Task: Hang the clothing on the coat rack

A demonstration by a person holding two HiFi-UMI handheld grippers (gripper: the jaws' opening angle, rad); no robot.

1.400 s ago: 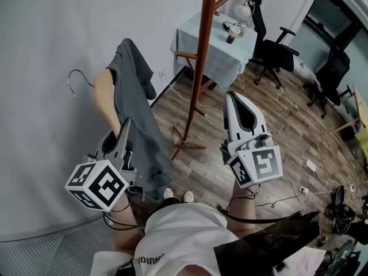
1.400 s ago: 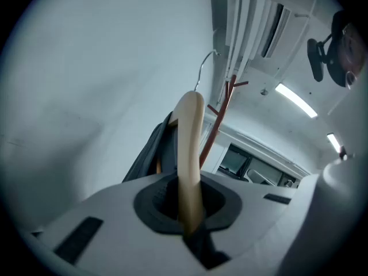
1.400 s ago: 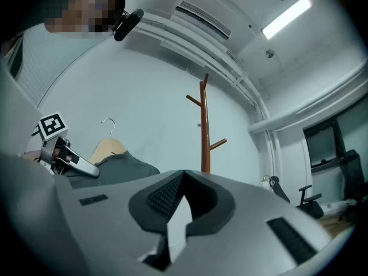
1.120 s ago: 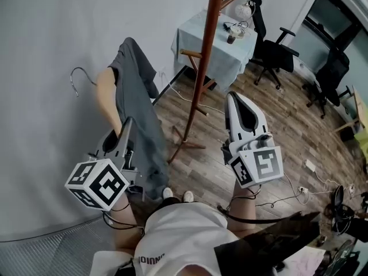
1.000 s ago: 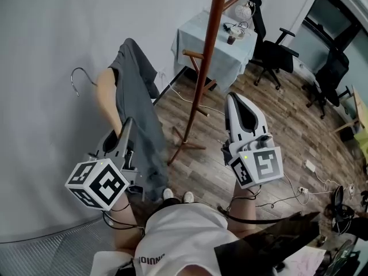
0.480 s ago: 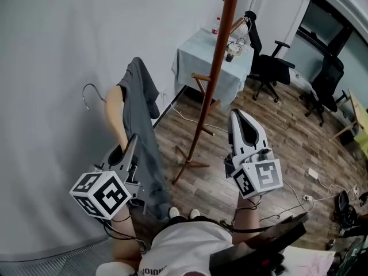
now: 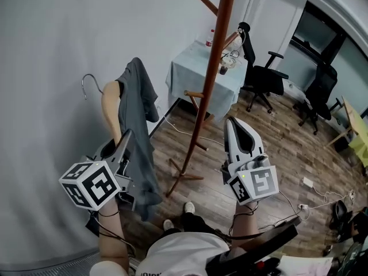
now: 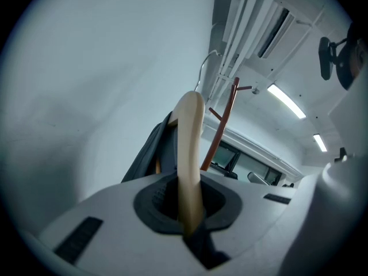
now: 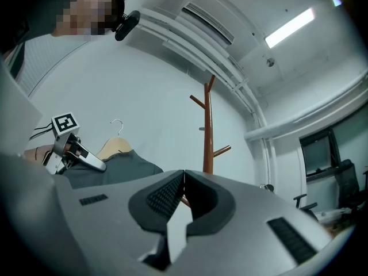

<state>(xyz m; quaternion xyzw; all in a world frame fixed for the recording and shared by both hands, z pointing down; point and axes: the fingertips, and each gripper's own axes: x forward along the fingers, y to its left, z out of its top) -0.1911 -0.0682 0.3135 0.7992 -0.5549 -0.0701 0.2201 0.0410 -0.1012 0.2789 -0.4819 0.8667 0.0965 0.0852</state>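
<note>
Grey wall (image 7: 52, 50) fills the left of the room and wood-plank floor (image 7: 276, 148) the right, seen from above over the white shirt (image 7: 184, 257) of a person holding a gripper in each hand. Between the two grippers, farther off, the red-brown wooden coat rack (image 7: 215, 68) stands on splayed feet, its pegs bare. Beyond it at the far wall is a table (image 7: 192, 71) under a pale cloth, and two black office chairs (image 7: 261, 79) stand to the right of that.

At left, a dark grey garment (image 7: 138, 125) is draped over a pale wooden hanger (image 7: 111, 111) and hangs down beside the left gripper (image 7: 127, 135), well apart from the rack and on none of its pegs. The left gripper view shows the left gripper (image 8: 187, 211) clamped on the hanger (image 8: 190, 154), which rises straight out of the jaws with the garment (image 8: 150, 154) beside it on the left and the rack (image 8: 221, 132) behind.

The right gripper (image 7: 230, 122) is held to the right of the rack's base; in its own view the right gripper (image 9: 184, 174) has its jaws together with nothing between them, and the rack (image 9: 207, 131) stands ahead of it.

The hanger's metal hook (image 7: 88, 84) points toward the wall, free of any peg
</note>
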